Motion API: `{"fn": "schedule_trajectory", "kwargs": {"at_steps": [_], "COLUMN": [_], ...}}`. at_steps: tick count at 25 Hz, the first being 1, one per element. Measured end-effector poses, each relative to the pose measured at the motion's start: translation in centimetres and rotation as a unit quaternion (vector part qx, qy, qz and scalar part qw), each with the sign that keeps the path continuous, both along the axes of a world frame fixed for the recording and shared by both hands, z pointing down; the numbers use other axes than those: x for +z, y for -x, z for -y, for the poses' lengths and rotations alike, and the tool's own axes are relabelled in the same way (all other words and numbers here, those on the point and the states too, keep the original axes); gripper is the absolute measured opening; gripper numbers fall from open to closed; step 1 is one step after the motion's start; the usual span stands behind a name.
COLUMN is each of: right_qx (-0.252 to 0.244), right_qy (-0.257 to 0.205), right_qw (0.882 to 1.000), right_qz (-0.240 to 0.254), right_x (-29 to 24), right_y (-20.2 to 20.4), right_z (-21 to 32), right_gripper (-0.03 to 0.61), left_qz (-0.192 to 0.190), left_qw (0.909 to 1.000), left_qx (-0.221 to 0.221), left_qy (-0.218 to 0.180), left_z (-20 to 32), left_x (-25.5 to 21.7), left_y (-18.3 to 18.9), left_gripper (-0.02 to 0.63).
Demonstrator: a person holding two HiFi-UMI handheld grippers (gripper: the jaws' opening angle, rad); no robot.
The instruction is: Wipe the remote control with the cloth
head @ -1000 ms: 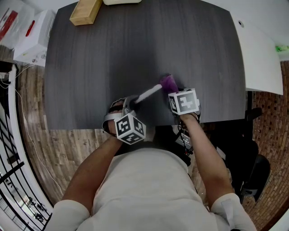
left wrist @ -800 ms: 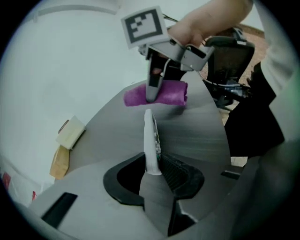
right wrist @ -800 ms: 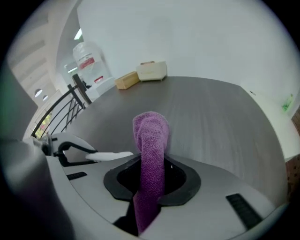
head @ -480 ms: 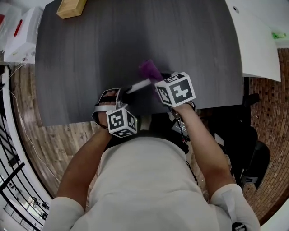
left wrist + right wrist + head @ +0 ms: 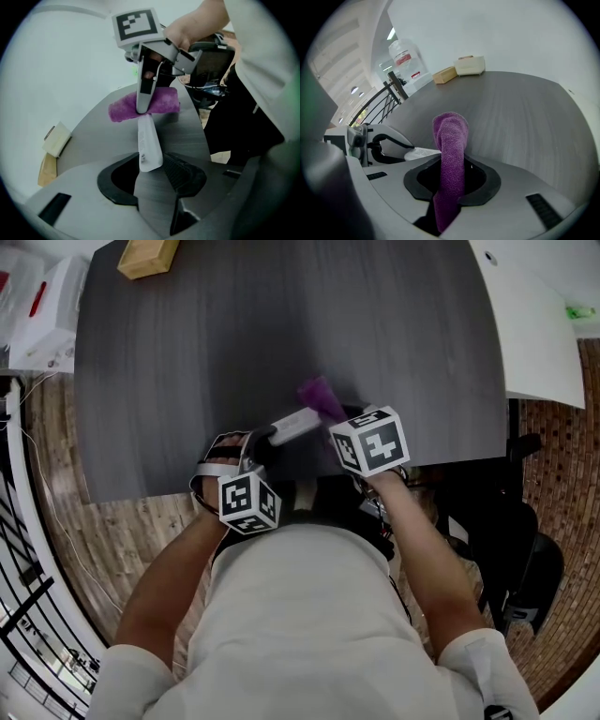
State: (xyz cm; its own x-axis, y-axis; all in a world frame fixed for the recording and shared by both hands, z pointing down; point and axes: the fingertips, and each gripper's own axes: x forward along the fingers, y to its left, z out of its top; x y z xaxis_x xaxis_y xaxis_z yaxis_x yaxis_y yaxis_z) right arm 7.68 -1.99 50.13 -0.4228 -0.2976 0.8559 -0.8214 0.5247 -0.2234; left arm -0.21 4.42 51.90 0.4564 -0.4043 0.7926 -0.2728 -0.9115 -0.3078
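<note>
Left gripper (image 5: 151, 172): jaws part-closed on the near end of the remote control (image 5: 149, 140). They have just been opening, and the grip looks eased, not let go.
Right gripper (image 5: 452, 180): clamped on the cloth (image 5: 450, 136), which juts past the pads as a folded roll.
Remote control, location: runs from the left jaws to the cloth, far end touching it, above the table's (image 5: 234, 334) near edge.
Remote control, handling: judged light, stiff and smooth-cased, so likely to slip. Best taken by its narrow end across the flanks, leaving the face bare.
Cloth, handling: soft, limp, grippy pile. Hold it short.
Edges: near table edge lies just beside both grippers, so a dropped remote could fall to the floor.
Open room: broad bare tabletop ahead. Wooden block (image 5: 147, 254) at the far corner, well apart.
</note>
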Motion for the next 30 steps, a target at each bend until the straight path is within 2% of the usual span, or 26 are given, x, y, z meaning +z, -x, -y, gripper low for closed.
{"fn": "schedule_trajectory", "kwargs": {"at_steps": [3,7,10,14,18,21,24,27,30], "right_qx": [0.002,-0.005,-0.007,-0.003,0.001,-0.037,-0.067,-0.036,0.005], "right_qy": [0.009,0.012,0.007,0.009,0.009,0.023,0.058,0.099,0.142], "right_qw": [1.000,1.000,1.000,1.000,1.000,0.998,0.993,0.989,0.981], "right_qz": [-0.010,-0.013,-0.011,-0.013,0.010,0.052,0.076,0.103,0.134], "right_x": [1.0,1.9,1.8,1.9,0.4,-1.1,-0.9,-0.5,-0.2], "right_y": [-0.3,-0.2,-0.3,-0.2,1.6,6.0,9.5,10.1,9.5], "right_z": [-0.5,-0.8,-0.4,-0.3,-0.6,-1.9,-3.6,-4.3,-4.7], "right_gripper": [0.086,0.086,0.086,0.086,0.086,0.086,0.086,0.086,0.086], "left_qz": [-0.010,-0.056,-0.091,-0.115,-0.125,-0.117,-0.086,-0.039,-0.014], "left_qw": [0.9996,0.9959,0.9899,0.9789,0.9733,0.9748,0.9839,0.9923,0.9940], "left_qx": [0.007,-0.041,-0.063,-0.098,-0.117,-0.123,-0.121,-0.113,-0.108], "left_qy": [0.024,0.058,0.088,0.138,0.153,0.145,0.099,0.033,-0.005], "left_z": [-0.9,-0.7,-0.4,-0.1,0.1,0.2,0.2,0.3,0.1], "left_x": [0.1,0.0,0.1,1.6,1.8,1.7,1.4,1.0,0.7], "left_y": [0.6,1.6,0.8,-0.1,-0.1,0.0,0.0,-0.1,-0.1], "left_gripper": [0.187,0.207,0.237,0.241,0.218,0.215,0.213,0.212,0.212]}}
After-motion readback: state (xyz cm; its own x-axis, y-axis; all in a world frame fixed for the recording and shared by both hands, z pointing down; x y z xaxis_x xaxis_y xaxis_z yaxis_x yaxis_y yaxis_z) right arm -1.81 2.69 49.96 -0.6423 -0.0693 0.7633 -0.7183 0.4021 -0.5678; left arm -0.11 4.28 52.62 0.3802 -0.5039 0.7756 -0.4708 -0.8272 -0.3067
